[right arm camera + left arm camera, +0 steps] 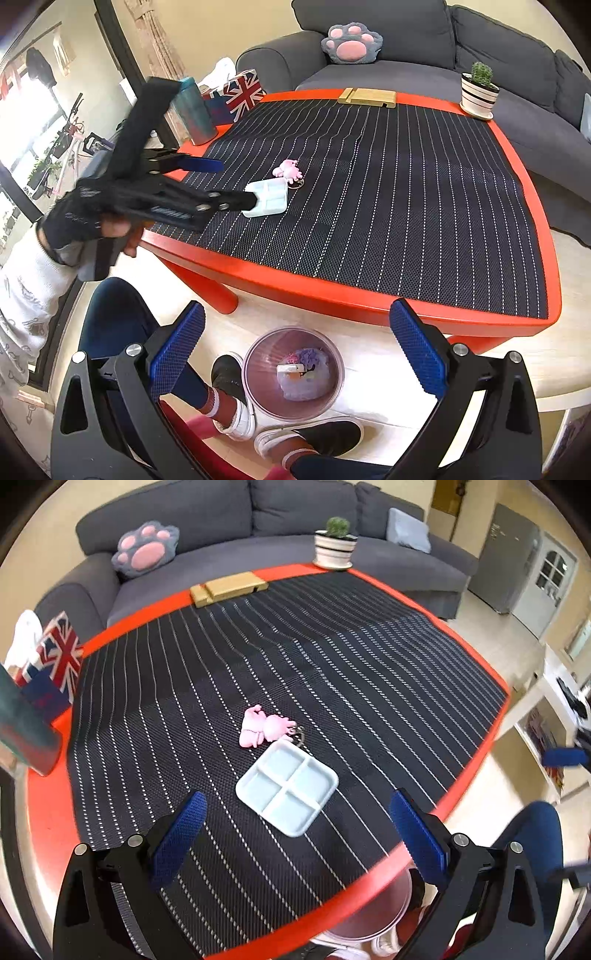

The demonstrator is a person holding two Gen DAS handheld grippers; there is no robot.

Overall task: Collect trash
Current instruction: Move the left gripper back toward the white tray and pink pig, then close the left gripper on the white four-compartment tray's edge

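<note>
The table (369, 890) has an orange rim and a black striped mat (332, 672) over its top. On the floor beside it stands a bin (255, 354), already holding some scraps. On the mat, near the front edge, lies a pale four-part tray (288, 790), with a pink keychain toy (264, 725) just beyond it, its ring touching the tray's far corner. The left hand-held gripper (295, 816) hovers over the tray with jaws wide, holding nothing. The right hand-held gripper (295, 332) hangs above the bin, equally wide and empty. The tray looks like thin moulded plastic: light, fairly stiff, probably slick. It lies flat, so a pinch across one raised rim edge or corner seems the best hold. The toy looks soft and rubbery, easy to grip at the body.
</note>
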